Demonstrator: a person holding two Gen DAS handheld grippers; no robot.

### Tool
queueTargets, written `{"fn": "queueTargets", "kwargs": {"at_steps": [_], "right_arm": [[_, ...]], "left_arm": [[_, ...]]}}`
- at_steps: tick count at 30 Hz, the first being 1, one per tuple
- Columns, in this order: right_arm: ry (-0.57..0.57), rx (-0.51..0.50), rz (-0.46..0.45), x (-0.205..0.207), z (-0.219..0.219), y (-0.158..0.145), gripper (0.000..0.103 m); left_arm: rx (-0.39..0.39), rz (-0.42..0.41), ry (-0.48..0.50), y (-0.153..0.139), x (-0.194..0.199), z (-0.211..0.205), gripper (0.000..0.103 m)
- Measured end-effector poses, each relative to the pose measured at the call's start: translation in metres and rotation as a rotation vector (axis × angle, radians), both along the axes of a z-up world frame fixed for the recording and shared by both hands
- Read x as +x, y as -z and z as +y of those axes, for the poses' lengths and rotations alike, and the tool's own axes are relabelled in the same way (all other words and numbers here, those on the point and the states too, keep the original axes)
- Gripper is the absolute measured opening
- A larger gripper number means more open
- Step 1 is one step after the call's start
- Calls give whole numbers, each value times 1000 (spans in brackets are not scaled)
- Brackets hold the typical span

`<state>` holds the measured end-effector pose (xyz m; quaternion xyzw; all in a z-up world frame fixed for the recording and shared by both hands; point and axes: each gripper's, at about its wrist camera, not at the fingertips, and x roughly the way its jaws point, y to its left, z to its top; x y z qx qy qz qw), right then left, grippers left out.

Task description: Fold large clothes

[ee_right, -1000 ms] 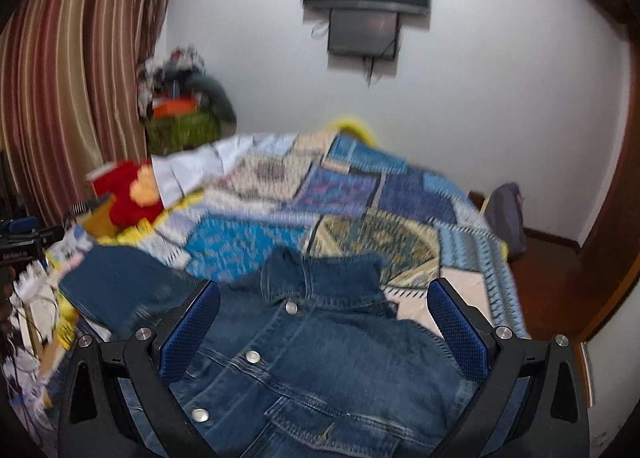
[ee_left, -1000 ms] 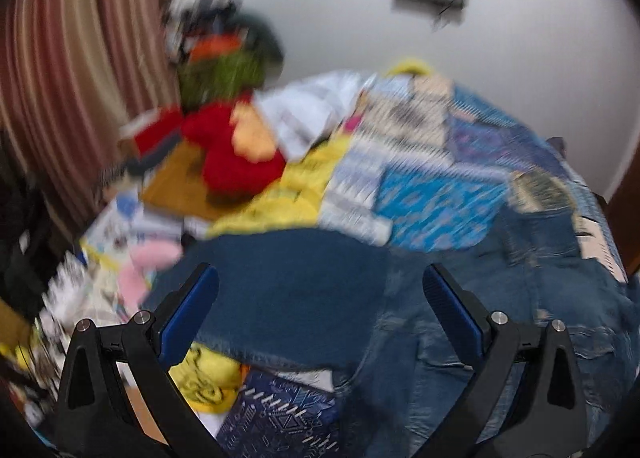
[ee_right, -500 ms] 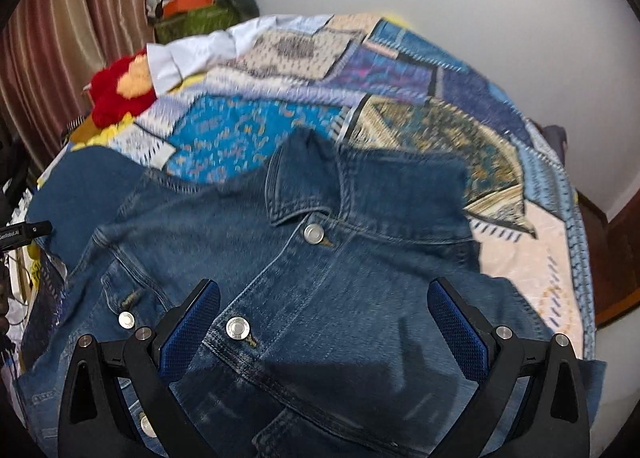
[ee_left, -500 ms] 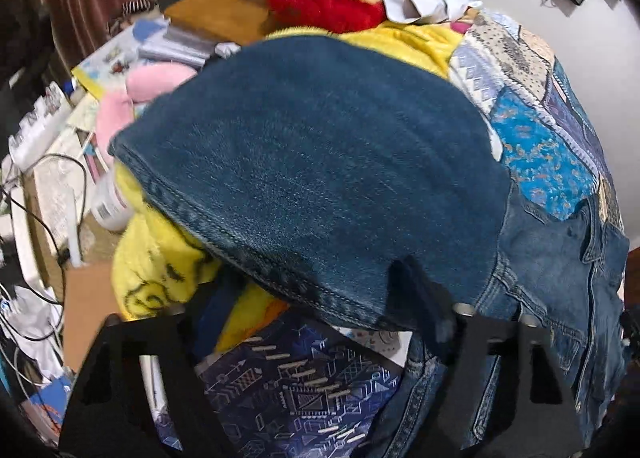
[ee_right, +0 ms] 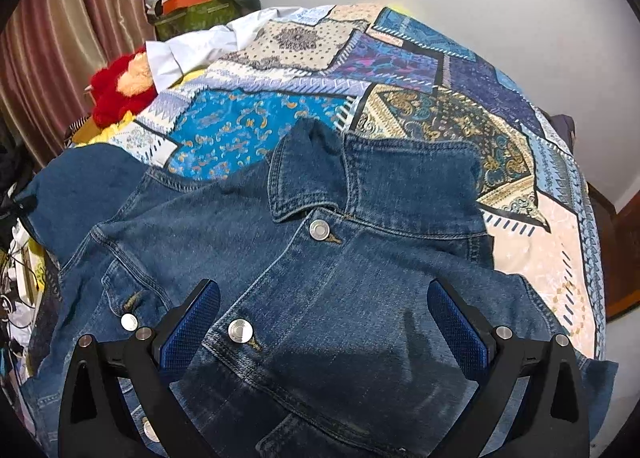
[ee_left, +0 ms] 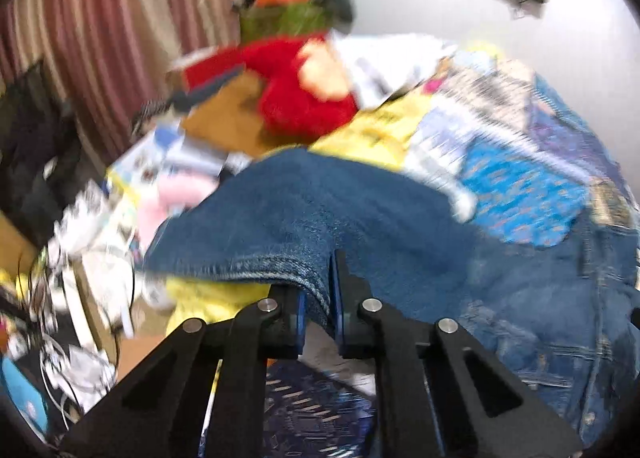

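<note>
The denim jacket (ee_right: 320,258) lies front up on the bed (ee_right: 400,69), collar toward the far side; its long axis runs from near to far. The left tongs (ee_left: 318,298) are pressed together on the cuff hem of the left sleeve (ee_left: 320,217), which stretches leftward over the bed edge; the right tongs (ee_right: 324,322) hang spread above the buttoned chest, touching nothing; so the left hand is nearer for folding the sleeve inward.

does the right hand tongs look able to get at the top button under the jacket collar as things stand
Probably yes. The right tongs hang open over the denim jacket, and the top button lies exposed just ahead, with nothing covering it. The left tongs grip the sleeve far off to the side.
</note>
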<state>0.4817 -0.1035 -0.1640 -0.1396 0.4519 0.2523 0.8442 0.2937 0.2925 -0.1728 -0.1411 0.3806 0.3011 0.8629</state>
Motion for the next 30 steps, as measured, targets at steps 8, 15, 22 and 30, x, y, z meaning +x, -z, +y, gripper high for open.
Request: {"fn": "queueTargets", "kwargs": {"at_steps": [8, 15, 22, 30], "right_arm": [[14, 21, -75, -19, -20, -34, 103], [23, 13, -121, -39, -41, -53, 103], [37, 8, -122, -50, -55, -55, 103], [32, 2, -124, -54, -56, -56, 103]], "left_arm": [[3, -83, 294, -32, 39, -79, 7], [-186, 72, 410, 38, 75, -117, 7], [-243, 171, 379, 94, 68, -126, 23], [-290, 40, 317, 62, 22, -81, 72]]}}
